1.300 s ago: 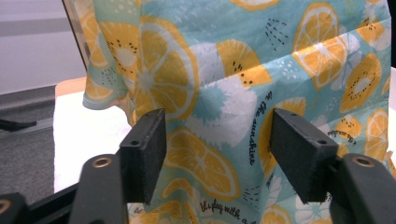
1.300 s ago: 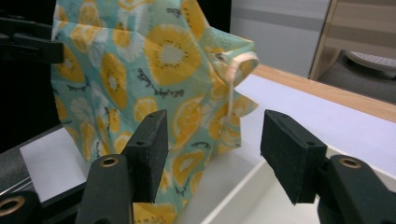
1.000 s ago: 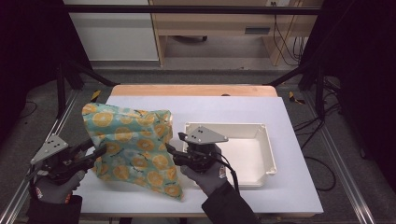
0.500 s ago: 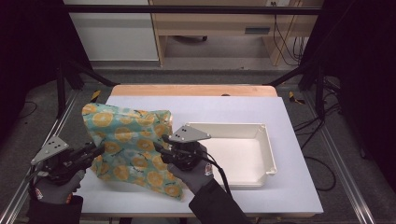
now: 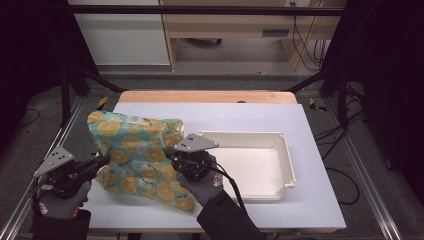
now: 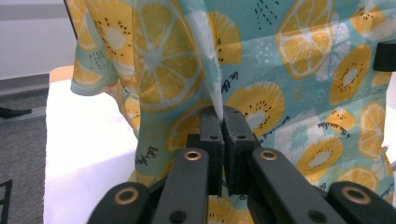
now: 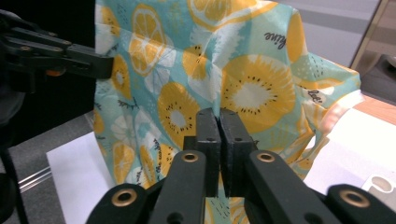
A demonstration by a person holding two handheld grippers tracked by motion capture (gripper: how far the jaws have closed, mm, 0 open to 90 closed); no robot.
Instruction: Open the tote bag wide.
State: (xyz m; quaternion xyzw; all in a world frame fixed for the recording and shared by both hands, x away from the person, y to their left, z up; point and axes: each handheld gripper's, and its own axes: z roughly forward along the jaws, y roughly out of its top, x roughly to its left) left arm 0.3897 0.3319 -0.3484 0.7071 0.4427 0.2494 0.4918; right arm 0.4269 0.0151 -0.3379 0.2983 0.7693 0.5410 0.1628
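A teal cloth (image 5: 134,145) printed with orange and kiwi slices is held up off the white table mat, its lower end trailing on the mat. My left gripper (image 5: 103,159) is at the cloth's left edge, shut on a fold (image 6: 212,70) that rises from between the jaws. My right gripper (image 5: 168,155) is at the cloth's right side, shut on the fabric (image 7: 252,88). In the right gripper view the left gripper (image 7: 108,66) reaches the cloth from the left. The cloth (image 6: 289,74) hangs between the two grippers.
A shallow white tray (image 5: 286,150) with nothing in it lies on the mat just right of my right hand; its corner (image 7: 380,184) is close to that gripper. The mat (image 5: 240,117) extends behind the cloth. A wooden strip (image 5: 210,96) runs along the far edge.
My right gripper has moved left from the tray's corner onto the cloth and closed on it. The cloth is bunched and lifted between the grippers. The left gripper has barely moved.
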